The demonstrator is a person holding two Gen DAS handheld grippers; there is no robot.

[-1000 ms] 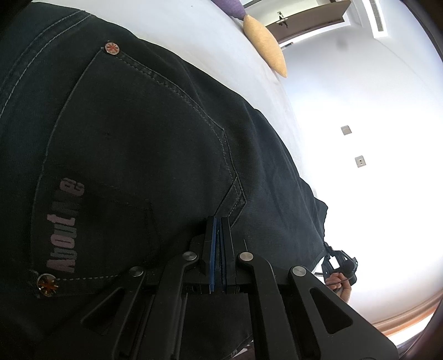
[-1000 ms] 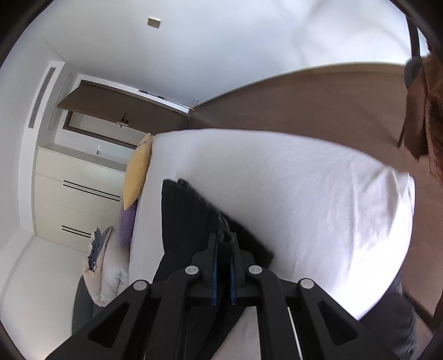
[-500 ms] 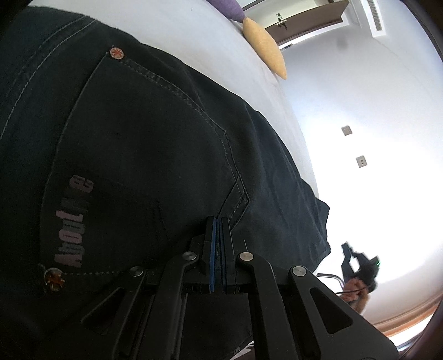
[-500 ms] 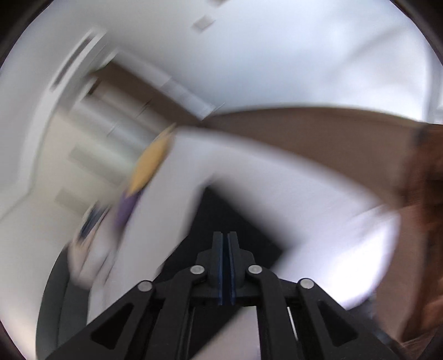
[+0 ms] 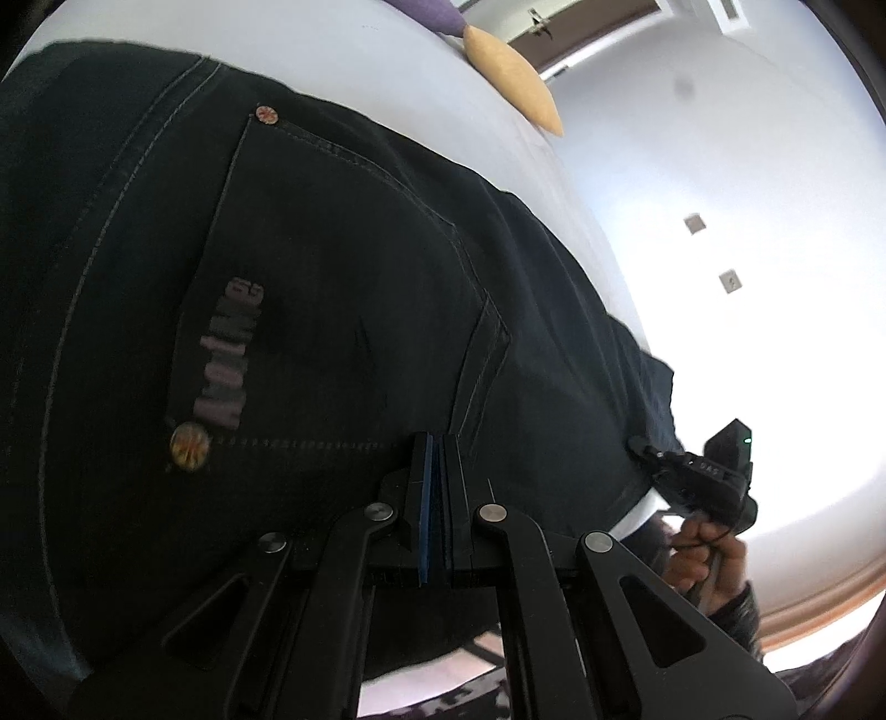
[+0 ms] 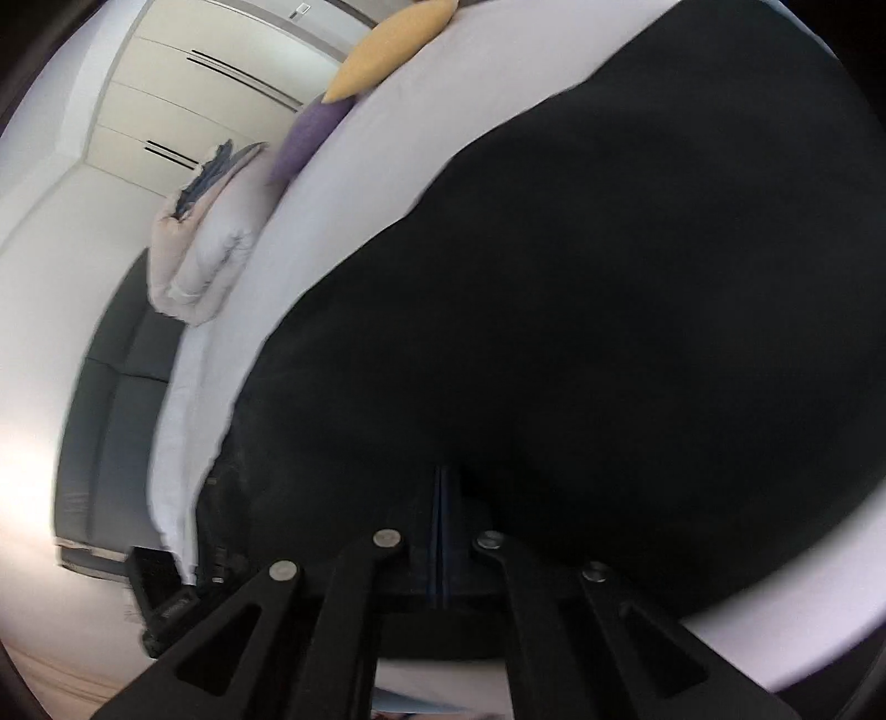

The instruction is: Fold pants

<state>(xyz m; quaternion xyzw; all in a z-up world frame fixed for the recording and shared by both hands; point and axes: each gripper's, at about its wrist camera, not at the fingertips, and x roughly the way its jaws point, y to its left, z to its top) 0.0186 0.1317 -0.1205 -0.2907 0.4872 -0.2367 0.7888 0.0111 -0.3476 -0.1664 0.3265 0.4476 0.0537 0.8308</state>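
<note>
The bed [image 5: 387,50] carries the black pants [image 5: 332,266], spread flat, pocket side up. Left gripper [image 5: 437,443] sits low over the pocket, jaws pressed together, perhaps touching cloth. Right gripper [image 6: 440,476] hovers over the pants, jaws pressed together, seemingly empty.

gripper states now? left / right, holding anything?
Left tongs: closed, over the black pants; a grip on fabric cannot be told.
Right tongs: closed, against the pants; grip cannot be told.

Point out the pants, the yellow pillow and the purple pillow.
pants [image 5: 343,310]: left wrist view, back pocket panel.
yellow pillow [image 6: 387,41]: right wrist view, middle of its face.
purple pillow [image 6: 310,138]: right wrist view, centre.
</note>
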